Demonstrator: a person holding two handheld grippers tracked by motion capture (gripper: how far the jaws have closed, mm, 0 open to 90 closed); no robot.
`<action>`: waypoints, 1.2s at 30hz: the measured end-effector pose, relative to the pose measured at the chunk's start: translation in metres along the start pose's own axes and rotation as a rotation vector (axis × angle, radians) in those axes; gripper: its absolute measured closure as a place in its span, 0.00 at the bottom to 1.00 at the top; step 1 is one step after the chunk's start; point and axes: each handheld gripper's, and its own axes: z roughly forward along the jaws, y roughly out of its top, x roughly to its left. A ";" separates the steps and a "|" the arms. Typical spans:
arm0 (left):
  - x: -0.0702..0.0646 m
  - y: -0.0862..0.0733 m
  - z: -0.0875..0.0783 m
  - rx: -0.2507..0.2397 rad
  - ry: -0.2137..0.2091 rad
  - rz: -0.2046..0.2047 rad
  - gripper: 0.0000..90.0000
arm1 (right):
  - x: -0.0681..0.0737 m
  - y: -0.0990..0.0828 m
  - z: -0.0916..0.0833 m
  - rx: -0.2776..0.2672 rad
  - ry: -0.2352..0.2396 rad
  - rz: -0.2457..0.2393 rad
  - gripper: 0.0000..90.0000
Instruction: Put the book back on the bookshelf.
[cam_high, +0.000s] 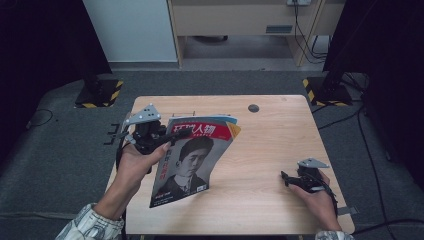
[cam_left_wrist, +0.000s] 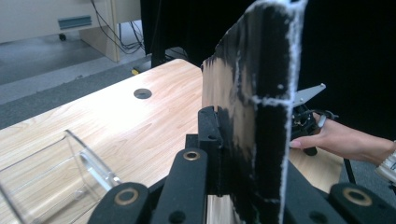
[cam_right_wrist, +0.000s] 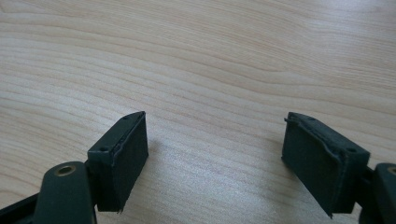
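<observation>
Grey carpet surrounds the wooden table (cam_high: 270, 150) in the high view, with dark curtains at both sides and pale cabinets at the back. Your left gripper (cam_high: 172, 136) sits over the table's left part, its jaws clamped on the upper left edge of a magazine (cam_high: 192, 162), which hangs lifted and tilted, red title band at the top and a portrait on the cover; its lower corner reaches toward the near edge. Your right gripper (cam_high: 285, 177) rests low near the table's right front, well apart from the magazine, pointing left toward it. A dark round hole (cam_high: 253, 108) marks the far side of the tabletop.

From the left gripper view, you see the magazine (cam_left_wrist: 254, 107) edge-on, standing upright between the black jaws and pinched tight. A clear plastic stand (cam_left_wrist: 56, 172) sits on the wood at lower left, hard to make out from above. Beyond the page, your right hand (cam_left_wrist: 345, 140) holds its gripper near the table edge.

Your right gripper view shows bare wood grain (cam_right_wrist: 201, 60) and both pads (cam_right_wrist: 123, 156) spread wide apart, holding nothing, close above the surface.
</observation>
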 end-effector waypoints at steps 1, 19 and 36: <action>0.001 -0.001 -0.003 -0.005 0.002 -0.003 0.96 | 0.000 0.000 0.000 0.000 0.000 0.000 0.25; 0.024 -0.010 -0.059 -0.032 0.106 -0.024 0.96 | 0.000 0.000 0.000 0.001 0.002 -0.002 0.25; 0.041 -0.025 -0.100 -0.041 0.190 -0.051 0.96 | 0.000 0.000 0.000 0.000 0.002 -0.001 0.25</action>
